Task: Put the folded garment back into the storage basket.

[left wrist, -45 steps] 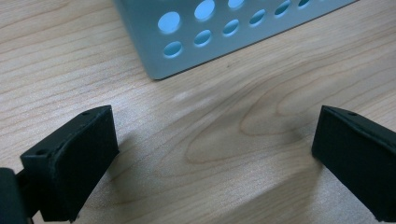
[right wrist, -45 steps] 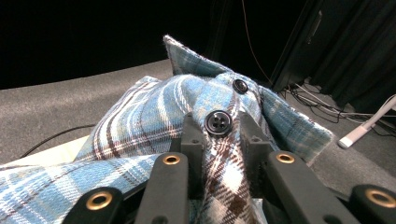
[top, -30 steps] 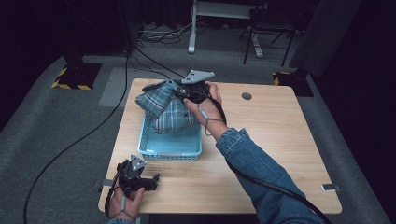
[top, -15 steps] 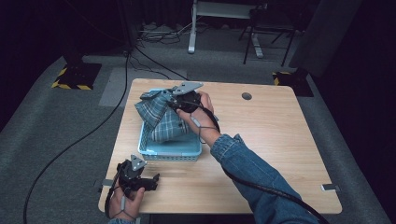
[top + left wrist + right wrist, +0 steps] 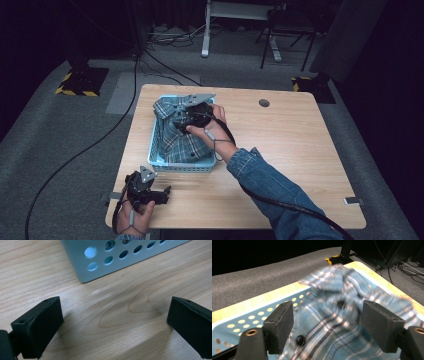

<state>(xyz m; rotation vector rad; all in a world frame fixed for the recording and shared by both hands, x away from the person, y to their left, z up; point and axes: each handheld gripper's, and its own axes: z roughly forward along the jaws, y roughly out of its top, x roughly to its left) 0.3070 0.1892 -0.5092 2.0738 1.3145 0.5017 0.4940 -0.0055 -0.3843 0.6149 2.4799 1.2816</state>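
**Plaid shirt dropped into the blue basket**

The wooden desk point(image 5: 300, 150) is the biggest thing here. On its left half sits a light blue basket point(image 5: 156, 145) with round holes in its walls. The basket's long side runs from near to far.

A blue plaid shirt point(image 5: 175, 137) lies in the basket and lies long the same way, near to far. Its collar end points to the far side and sticks up over the far rim. It is crumpled, with dark buttons showing.

The right gripper point(image 5: 184, 121) hangs just above the shirt, pointing left. Its jaws have just been opening and now stand apart, with no cloth pinched between them.

The left gripper point(image 5: 159, 194) rests on the near left part of the desk, just near of the basket. Its jaws are wide apart with only bare wood between them.
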